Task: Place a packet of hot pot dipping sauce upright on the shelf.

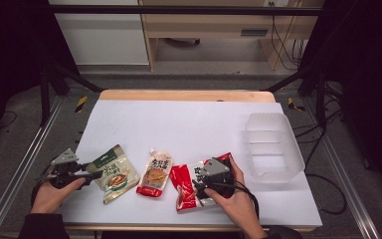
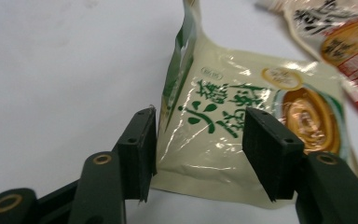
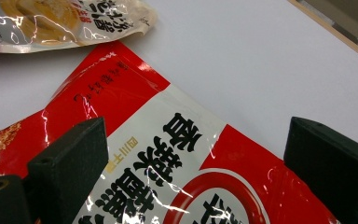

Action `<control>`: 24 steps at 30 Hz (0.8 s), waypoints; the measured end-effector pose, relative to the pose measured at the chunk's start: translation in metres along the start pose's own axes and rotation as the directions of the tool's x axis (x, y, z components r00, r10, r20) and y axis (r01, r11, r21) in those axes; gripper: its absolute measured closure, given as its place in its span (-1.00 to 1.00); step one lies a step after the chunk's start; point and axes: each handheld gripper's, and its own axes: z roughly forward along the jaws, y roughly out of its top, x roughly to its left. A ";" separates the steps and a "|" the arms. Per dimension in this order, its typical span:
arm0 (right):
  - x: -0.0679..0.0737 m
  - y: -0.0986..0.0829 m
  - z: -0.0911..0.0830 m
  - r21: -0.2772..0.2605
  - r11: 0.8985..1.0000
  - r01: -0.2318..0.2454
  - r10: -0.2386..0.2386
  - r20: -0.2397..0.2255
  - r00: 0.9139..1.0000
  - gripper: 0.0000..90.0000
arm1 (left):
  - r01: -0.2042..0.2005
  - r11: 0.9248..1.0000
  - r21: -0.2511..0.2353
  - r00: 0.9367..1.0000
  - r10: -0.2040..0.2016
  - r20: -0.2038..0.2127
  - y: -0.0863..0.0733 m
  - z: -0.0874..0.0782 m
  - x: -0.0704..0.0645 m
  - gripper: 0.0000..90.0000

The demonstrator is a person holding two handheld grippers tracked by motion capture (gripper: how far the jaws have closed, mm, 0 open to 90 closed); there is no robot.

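I've got both grippers down at the front edge of the surface (image 1: 189, 124), each lined up on a packet. The biggest thing is the clear plastic bin (image 1: 273, 147) at about 3 o'clock, empty as far as I can see, and I judge the packets are meant to go there.

The red packet (image 1: 189, 186) lies flat at 6 o'clock. My right gripper (image 1: 206, 186) hovers over it with its fingers spread wide, gripping nothing. In the right gripper view the red packet (image 3: 177, 154) runs under both fingers (image 3: 74, 158). I want to come lower and catch an edge, not press on the flat face.

The green packet (image 1: 113, 173) sits at 8 o'clock. My left gripper (image 1: 79, 175) is at its near edge, fingers apart. In the left gripper view the green packet (image 2: 223, 126) stands between them, one finger (image 2: 137, 149) touching or nearly touching its raised side seam. Closing on that seam should give a firm pinch; the film looks slippery.

The orange packet (image 1: 155, 173) lies between the two, untouched.

The surface is a white sheet on a wooden top; beyond it are a black frame, cabinets and cables.
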 end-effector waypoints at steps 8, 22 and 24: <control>-0.001 0.000 0.001 -0.002 1.000 0.003 -0.003 -0.003 1.000 -0.85 | -0.012 0.999 0.035 0.999 0.014 -0.052 0.002 0.004 0.006 0.68; -0.003 -0.001 -0.003 -0.015 1.000 -0.024 0.024 -0.008 1.000 -0.78 | -0.099 0.991 -0.091 0.992 0.092 -0.083 0.033 -0.049 -0.024 1.00; -0.003 0.000 -0.004 -0.017 1.000 -0.016 0.015 -0.023 1.000 -0.78 | -0.134 0.987 -0.092 0.989 0.128 -0.070 0.040 -0.058 -0.034 1.00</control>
